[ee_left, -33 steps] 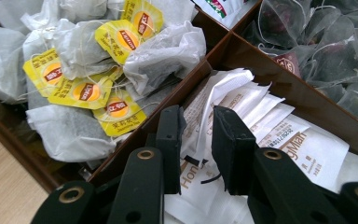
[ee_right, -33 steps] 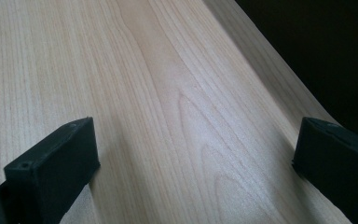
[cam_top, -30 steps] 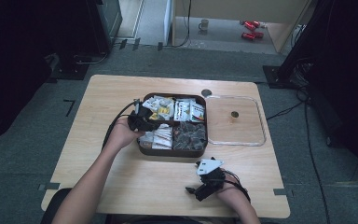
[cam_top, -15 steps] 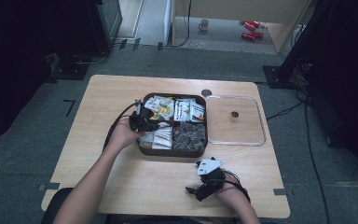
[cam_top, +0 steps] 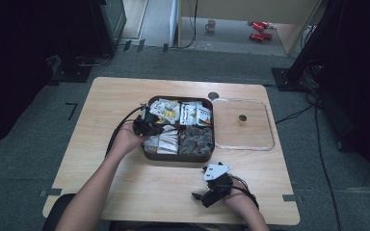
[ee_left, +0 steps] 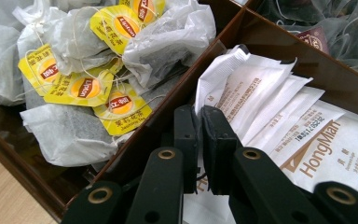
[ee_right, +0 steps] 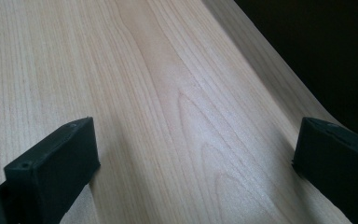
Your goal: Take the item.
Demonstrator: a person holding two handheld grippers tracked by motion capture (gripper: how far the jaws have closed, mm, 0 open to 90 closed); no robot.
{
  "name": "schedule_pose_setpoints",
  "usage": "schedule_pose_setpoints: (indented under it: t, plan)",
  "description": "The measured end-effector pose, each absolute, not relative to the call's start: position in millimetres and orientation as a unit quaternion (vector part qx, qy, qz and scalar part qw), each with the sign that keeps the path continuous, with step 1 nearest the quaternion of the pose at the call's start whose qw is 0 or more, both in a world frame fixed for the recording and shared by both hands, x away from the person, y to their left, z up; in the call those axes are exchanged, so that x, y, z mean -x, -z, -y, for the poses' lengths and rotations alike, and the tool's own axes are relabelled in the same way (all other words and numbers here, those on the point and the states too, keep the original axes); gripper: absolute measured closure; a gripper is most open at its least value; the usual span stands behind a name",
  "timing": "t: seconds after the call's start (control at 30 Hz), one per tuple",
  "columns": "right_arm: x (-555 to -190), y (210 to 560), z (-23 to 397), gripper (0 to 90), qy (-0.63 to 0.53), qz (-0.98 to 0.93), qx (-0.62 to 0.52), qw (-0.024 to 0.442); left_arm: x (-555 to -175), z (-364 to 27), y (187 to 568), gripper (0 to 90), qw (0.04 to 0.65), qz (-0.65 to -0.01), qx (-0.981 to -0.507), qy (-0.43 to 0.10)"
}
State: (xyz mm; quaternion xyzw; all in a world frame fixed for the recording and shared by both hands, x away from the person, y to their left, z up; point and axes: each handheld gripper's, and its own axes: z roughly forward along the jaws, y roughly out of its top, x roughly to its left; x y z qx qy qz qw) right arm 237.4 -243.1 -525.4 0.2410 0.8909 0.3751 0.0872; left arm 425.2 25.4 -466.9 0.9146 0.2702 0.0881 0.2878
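My left gripper point(ee_left: 199, 122) has just closed its fingers on a white sachet point(ee_left: 242, 93) in the tray point(cam_top: 179, 157). Right gripper point(ee_right: 193, 149) fingers stand apart, beside the tray on the counter point(ee_right: 168, 93).

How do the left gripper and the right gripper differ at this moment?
The left gripper has its jaws shut on a white HongMan sachet in the brown divided tray; they have just been closing. The right gripper has its jaws wide apart with nothing between them. The left reaches into the tray, while the right rests on the bare wooden table near the person. Both have black jaws.
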Motion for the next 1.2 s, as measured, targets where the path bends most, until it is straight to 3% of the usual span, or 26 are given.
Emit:
schedule_pose_setpoints:
  t: [1.2]
  plan:
    - [-237.3,525.4,243.1,0.0,-0.375,-0.89,-0.242,0.087,-412.6,-69.7,429.1,87.3,0.353,-0.297,-0.881,-0.102]
